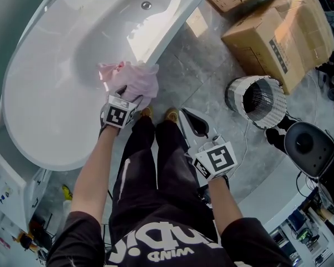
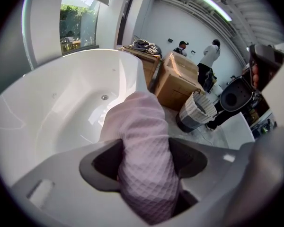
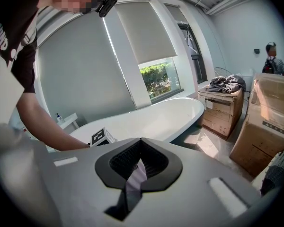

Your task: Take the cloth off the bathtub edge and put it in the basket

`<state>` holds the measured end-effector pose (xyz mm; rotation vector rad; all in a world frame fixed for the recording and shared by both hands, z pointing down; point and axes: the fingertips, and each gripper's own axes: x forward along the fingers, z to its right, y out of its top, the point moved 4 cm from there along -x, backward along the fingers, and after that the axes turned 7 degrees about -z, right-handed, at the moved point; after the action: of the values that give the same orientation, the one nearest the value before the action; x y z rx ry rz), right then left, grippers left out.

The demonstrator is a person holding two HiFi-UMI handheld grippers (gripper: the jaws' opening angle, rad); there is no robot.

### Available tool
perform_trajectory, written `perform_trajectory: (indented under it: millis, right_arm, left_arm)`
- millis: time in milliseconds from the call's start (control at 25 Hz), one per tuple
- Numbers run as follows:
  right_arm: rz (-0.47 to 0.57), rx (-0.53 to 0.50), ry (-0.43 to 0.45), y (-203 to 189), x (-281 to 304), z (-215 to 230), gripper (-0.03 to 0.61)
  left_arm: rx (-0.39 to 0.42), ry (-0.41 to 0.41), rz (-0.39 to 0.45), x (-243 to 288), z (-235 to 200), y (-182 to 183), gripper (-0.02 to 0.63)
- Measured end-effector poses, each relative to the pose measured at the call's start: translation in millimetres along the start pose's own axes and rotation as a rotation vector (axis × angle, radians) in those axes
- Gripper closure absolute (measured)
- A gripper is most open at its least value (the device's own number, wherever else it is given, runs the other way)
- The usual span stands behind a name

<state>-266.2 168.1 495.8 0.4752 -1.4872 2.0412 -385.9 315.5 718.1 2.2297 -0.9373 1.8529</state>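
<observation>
— Where's the cloth (image 1: 134,81)?
— It's pink and bunched on the bathtub (image 1: 55,93) rim at mid-frame. Its near end is hidden in the left gripper (image 2: 146,169), whose jaws pinch it. Its length runs up-frame, away from the jaws.
— And the right gripper (image 3: 141,140)?
— Jaws pressed together, empty. One cloth, one basket (image 1: 256,100), two boxes (image 1: 284,35).
</observation>
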Motion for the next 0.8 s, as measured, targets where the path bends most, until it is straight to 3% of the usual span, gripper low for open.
perform_trajectory:
  millis: [800]
  right_arm:
    - [0.001,0.006,-0.009,9.7,-9.7,-1.6,0.569]
  left_arm:
    - [0.026,-0.013,-0.038,-15.1,2.9,-4.1,0.421]
